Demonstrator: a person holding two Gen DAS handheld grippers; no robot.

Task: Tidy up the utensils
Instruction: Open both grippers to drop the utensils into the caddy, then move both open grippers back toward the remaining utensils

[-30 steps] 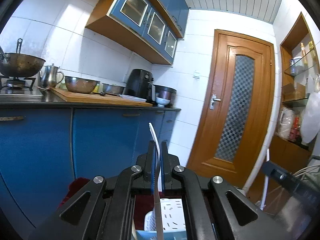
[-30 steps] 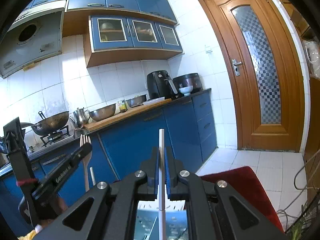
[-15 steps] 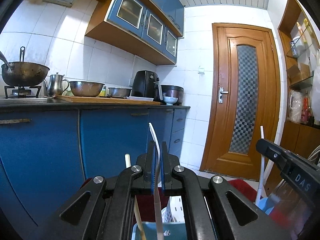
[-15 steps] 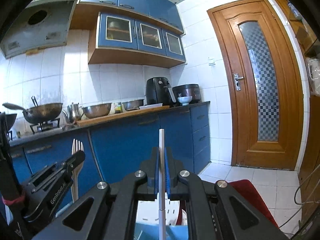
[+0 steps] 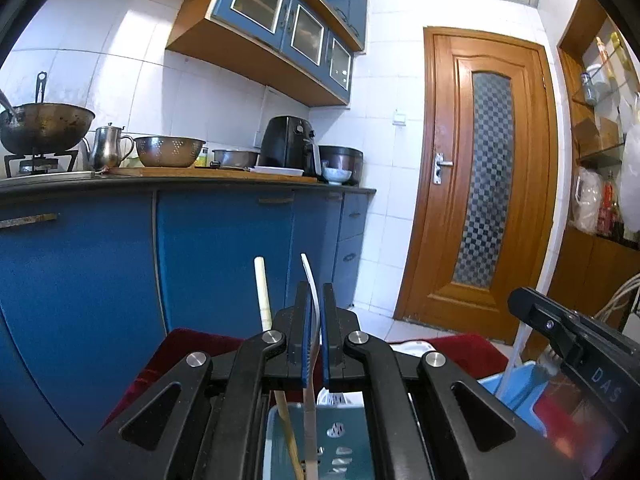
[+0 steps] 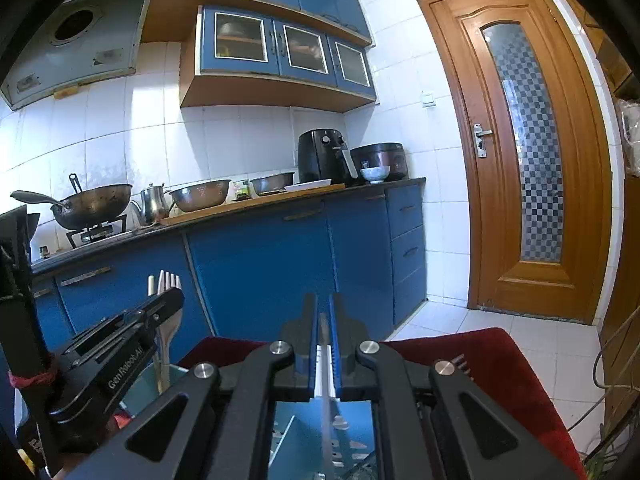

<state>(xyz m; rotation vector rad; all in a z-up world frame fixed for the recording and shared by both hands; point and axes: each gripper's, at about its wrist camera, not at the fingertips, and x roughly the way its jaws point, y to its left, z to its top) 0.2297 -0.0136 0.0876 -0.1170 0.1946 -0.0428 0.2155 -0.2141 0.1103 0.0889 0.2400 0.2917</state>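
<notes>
Pinching white fork (image 5: 311, 300) upright: left gripper (image 5: 314, 320); right gripper (image 6: 323, 340) nipped tight on thin white utensil (image 6: 322, 354)

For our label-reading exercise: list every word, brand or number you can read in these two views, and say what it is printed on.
"GenRobot.AI": on the left gripper, seen from the right wrist.
"DAS": cut off at the frame edge, on the right gripper, seen from the left wrist.
Markings on the air fryer and the small jar: too small to read.
</notes>
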